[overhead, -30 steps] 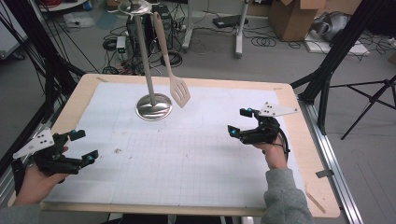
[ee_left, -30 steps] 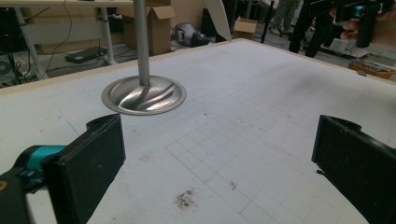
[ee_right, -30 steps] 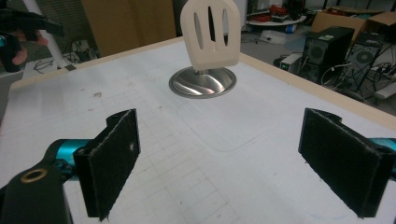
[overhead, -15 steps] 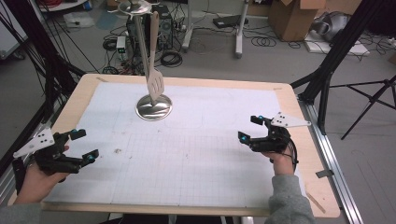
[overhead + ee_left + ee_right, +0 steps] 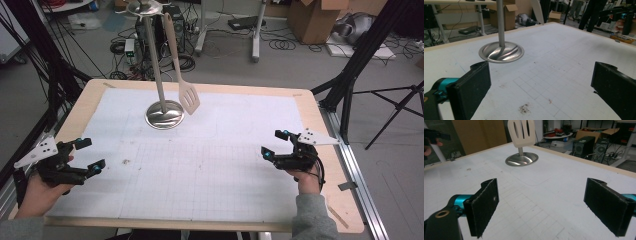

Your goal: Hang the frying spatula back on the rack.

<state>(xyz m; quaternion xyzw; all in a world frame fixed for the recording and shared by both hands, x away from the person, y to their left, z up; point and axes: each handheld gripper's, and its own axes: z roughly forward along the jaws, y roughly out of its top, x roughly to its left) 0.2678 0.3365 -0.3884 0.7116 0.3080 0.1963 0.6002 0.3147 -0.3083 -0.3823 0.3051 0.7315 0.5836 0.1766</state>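
— How many things sit on the worktop (image 5: 320, 120)?

— One steel stand (image 5: 164, 114), a round base with one upright pole. One pale slotted spatula (image 5: 189, 97) hangs from its top.

— Anything more?

— Two hand-held grippers: the left gripper (image 5: 88, 155) and the right gripper (image 5: 275, 144), one per hand. Each has two black fingers (image 5: 483, 207), four in all, set wide apart.

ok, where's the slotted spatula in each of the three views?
High view: the spatula hangs from the top of the metal stand, upper centre, its blade just right of the stand's round base.
Left gripper view: a pale strip at the top edge, right of the pole, is probably its handle; the blade is out of frame.
Right gripper view: the blade sits top centre, in front of the pole.
Shared landmark: the round base.
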